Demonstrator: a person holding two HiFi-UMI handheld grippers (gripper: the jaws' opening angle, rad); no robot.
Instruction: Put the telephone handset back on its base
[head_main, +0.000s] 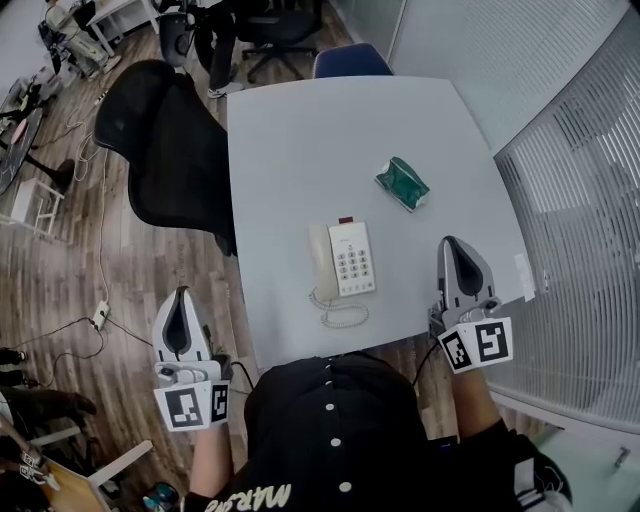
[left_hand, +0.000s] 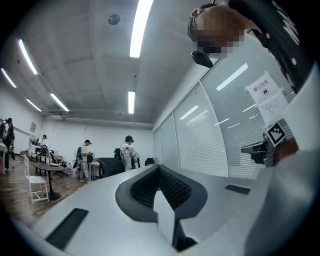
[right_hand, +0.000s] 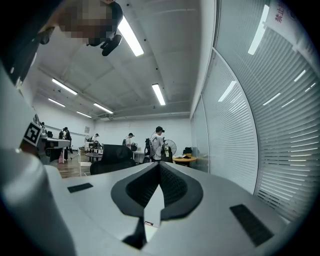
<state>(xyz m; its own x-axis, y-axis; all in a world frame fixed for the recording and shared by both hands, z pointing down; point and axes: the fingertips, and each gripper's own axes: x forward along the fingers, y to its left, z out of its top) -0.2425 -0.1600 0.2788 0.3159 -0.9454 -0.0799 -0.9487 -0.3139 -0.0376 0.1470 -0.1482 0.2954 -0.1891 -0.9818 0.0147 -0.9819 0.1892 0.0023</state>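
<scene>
The handset (head_main: 320, 262) sits on its base (head_main: 353, 258), so we think we are done. Our left gripper (head_main: 182, 300) and right gripper (head_main: 452, 248), squeezed together and empty, can rest.

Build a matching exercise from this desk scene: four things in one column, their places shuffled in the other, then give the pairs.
Things:
1. telephone
2. green packet
3. black office chair
4. right gripper

Places:
A. against the left edge of the table
B. on the table, middle of its near side
C. over the table's near right corner, jaws together
D. on the table, beyond the telephone and to its right

Pairs: 1-B, 2-D, 3-A, 4-C
</scene>
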